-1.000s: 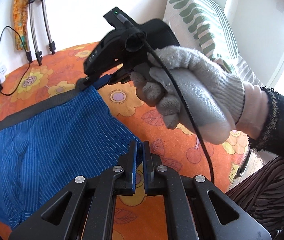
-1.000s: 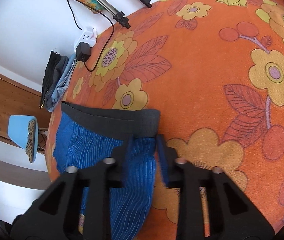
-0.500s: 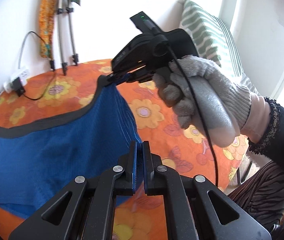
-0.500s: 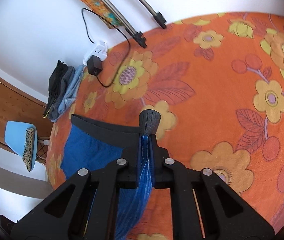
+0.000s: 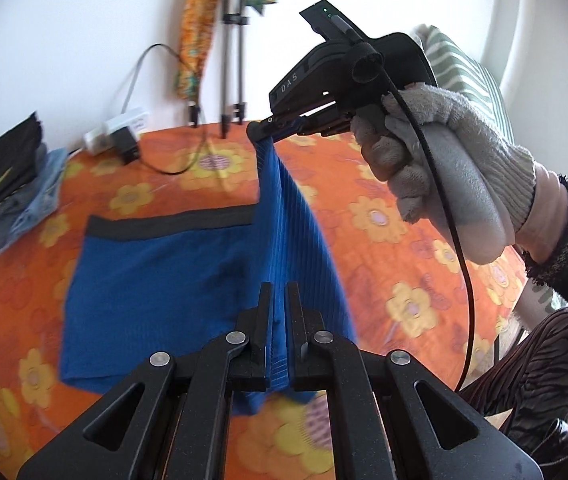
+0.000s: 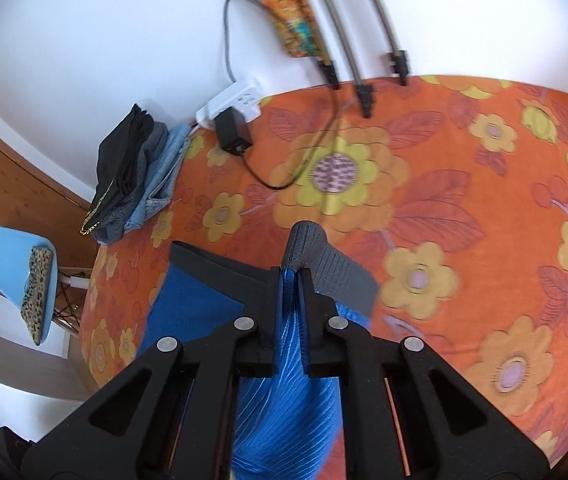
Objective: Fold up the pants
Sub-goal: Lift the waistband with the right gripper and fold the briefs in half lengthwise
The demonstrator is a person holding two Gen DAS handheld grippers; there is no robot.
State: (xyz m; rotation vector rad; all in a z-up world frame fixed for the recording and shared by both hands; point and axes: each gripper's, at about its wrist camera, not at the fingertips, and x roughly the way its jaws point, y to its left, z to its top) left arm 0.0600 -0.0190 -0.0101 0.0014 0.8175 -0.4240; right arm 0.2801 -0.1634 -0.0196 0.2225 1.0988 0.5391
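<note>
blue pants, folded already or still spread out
Mid-fold: one side of the blue pants lies flat on the orange floral cover, while the other edge is lifted, pinched by the left gripper and right gripper.

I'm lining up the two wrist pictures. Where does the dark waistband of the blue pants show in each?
Left wrist view: the waistband is a dark strip left of centre, flat on the orange floral cover, rising to the right claw.
Right wrist view: the waistband runs in from the left and bunches above the right claw.
Shared landmark: the white power strip by the wall.
</note>
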